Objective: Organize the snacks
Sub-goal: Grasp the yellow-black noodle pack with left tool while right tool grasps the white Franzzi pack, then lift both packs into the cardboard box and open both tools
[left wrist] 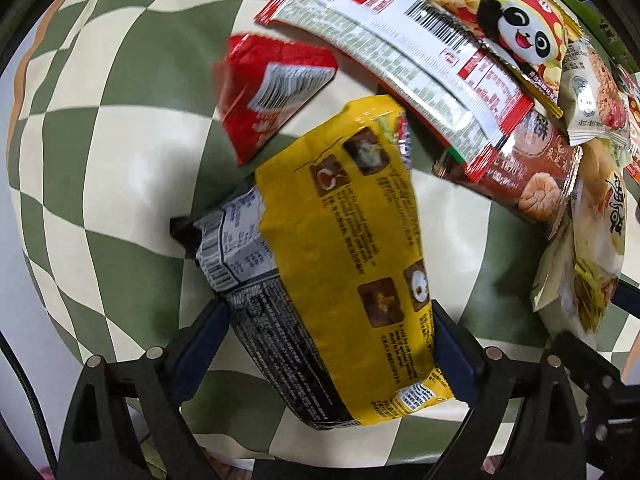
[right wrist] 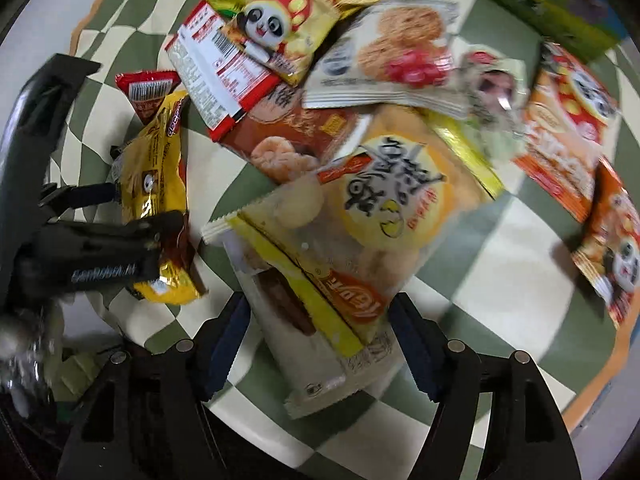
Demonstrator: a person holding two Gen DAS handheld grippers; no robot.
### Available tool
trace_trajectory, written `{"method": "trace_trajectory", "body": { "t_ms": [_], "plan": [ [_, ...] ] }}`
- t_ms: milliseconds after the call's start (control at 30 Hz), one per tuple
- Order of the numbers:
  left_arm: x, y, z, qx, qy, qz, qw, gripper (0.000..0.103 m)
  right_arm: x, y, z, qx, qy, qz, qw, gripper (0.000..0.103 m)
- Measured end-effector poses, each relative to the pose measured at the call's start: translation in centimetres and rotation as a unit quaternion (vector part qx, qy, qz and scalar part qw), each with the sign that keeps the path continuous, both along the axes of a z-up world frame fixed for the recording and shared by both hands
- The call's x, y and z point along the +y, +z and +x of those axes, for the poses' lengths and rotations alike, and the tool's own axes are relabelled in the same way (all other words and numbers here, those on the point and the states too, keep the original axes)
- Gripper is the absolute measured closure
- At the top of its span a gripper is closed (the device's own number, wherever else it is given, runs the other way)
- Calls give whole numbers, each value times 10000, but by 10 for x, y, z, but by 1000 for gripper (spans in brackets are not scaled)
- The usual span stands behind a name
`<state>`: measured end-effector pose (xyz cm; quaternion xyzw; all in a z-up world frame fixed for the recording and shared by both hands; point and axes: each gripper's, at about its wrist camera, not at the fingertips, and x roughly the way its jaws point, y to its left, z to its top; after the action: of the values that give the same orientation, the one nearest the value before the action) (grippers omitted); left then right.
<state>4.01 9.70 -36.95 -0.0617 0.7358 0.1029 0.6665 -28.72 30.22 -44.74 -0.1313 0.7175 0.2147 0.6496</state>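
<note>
The left gripper (left wrist: 332, 344) has its fingers closed on a yellow snack packet (left wrist: 340, 264), one blue pad against each long side; the packet is held tilted above the green-and-cream checked cloth (left wrist: 120, 160), printed back upward; a small red packet (left wrist: 264, 92) lies flat on the cloth just beyond it, apart from the pile. The right gripper (right wrist: 316, 344) clamps a pale packet with yellow print (right wrist: 340, 248) — its lower end sits between the pads, its upper end reaches over the heap. That heap covers the far side of the cloth: a long red-and-white packet (right wrist: 216, 76); a panda packet (right wrist: 276, 28) lying partly on it; a biscuit packet (right wrist: 384, 56); orange panda packets (right wrist: 568, 120) toward the right edge.
</note>
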Motion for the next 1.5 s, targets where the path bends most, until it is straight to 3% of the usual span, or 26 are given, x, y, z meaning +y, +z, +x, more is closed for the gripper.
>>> {"method": "trace_trajectory", "body": {
  "t_ms": [100,133,233,300,400,600,633,700,800,900,967,1133,1267,1500],
  "plan": [
    [17,1,-11,66,102,-98,9999,5,8,-2,2,-27,-317,-205,9993,30],
    [22,-1,-17,79,135,-131,9998,5,3,-2,2,141,-727,-244,9970,30],
    [46,-14,-34,136,285,-270,9991,5,0,-1,-1,813,-1588,504,9827,28],
    [60,-24,-43,159,398,-364,9984,5,-5,-1,-2,1110,-1882,835,9723,28],
    [69,-29,-51,87,348,-318,9989,15,-9,7,1,592,-1868,457,9795,27],
    [82,-33,-78,-137,-684,456,9965,17,6,-7,6,407,-1996,253,9787,27],
    [88,-34,-83,-163,-808,515,9953,17,12,-11,9,388,-2019,176,9785,29],
    [108,-37,-98,-204,-1120,617,9916,17,26,-15,4,334,-2002,76,9792,44],
    [138,-48,-111,-188,-1189,346,9921,15,32,-18,-9,364,-1820,-120,9826,45],
    [177,-68,-118,-92,-876,-113,9960,14,38,-20,-15,461,-1861,-136,9813,44],
    [198,-75,-124,-97,-704,-216,9972,14,38,-21,-12,450,-2117,-131,9762,39],
    [241,-83,-148,-344,-500,-278,9978,18,54,-30,5,230,-2208,-606,9732,42],
    [268,-78,-180,-531,-742,-61,9958,18,72,-25,-1,19,-2146,-830,9732,46],
    [347,-36,-236,-863,-945,-295,9913,18,78,22,-10,-50,-2454,-279,9690,46]
  ]
}}
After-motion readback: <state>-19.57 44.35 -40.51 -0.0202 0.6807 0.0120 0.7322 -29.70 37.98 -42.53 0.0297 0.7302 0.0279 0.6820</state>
